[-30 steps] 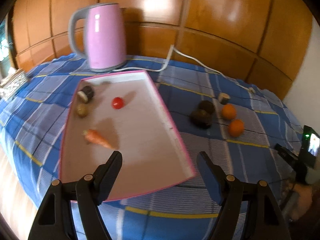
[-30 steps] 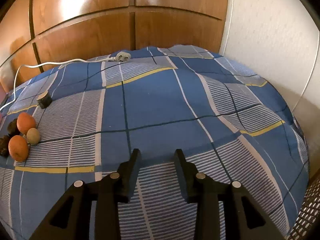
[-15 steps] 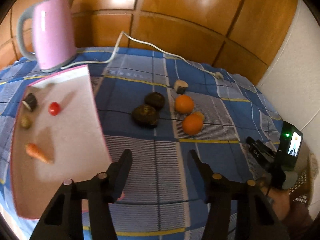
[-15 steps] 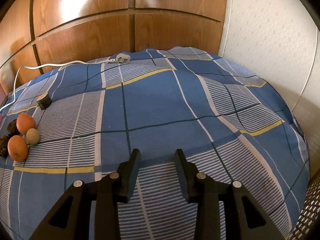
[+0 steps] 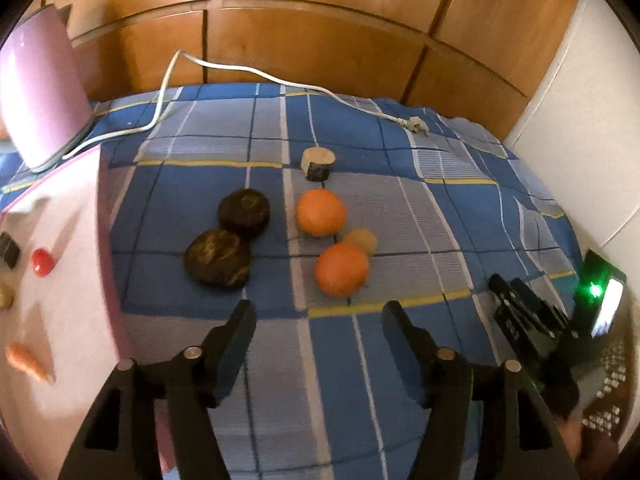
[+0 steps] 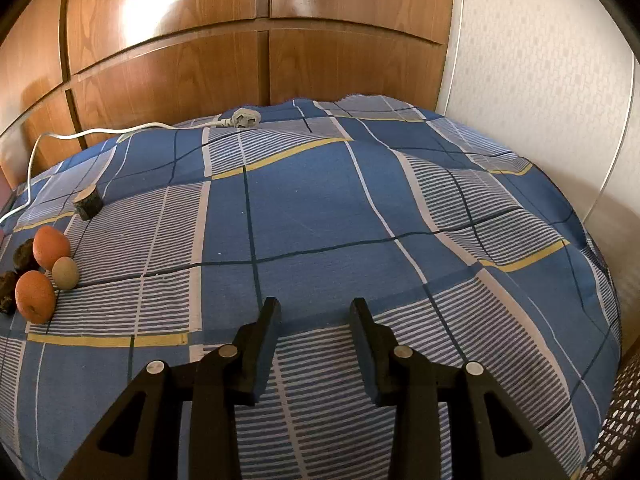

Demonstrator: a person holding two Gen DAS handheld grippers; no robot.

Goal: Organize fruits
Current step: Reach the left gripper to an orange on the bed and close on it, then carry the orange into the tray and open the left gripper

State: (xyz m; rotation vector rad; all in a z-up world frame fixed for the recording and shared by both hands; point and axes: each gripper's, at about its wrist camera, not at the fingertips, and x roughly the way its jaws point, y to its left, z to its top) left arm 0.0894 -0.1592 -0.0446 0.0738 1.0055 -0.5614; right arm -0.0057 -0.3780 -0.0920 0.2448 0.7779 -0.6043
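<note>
Left tongs [image 5: 318, 320] released, empty, just short of two round orange fruits [image 5: 341, 275] on blue plaid bedspread [image 5: 400, 208]. Right tongs [image 6: 314, 312] released too. Straddle nearer fruit w/ both tips, clench gently.

Landmark: the near orange [image 5: 341, 275]. Between it and the left gripper [image 5: 318, 332], whose fingers stand wide apart, lies bare blue checked cloth [image 5: 344, 380]; to its left two dark fruits [image 5: 218, 258] touch each other, behind it sit a second orange [image 5: 321, 212] and a small tan fruit [image 5: 361, 241], and the pink tray [image 5: 80, 264] rim bounds the far left. To its right the cloth is unobstructed as far as the right gripper [image 6: 314, 308].
</note>
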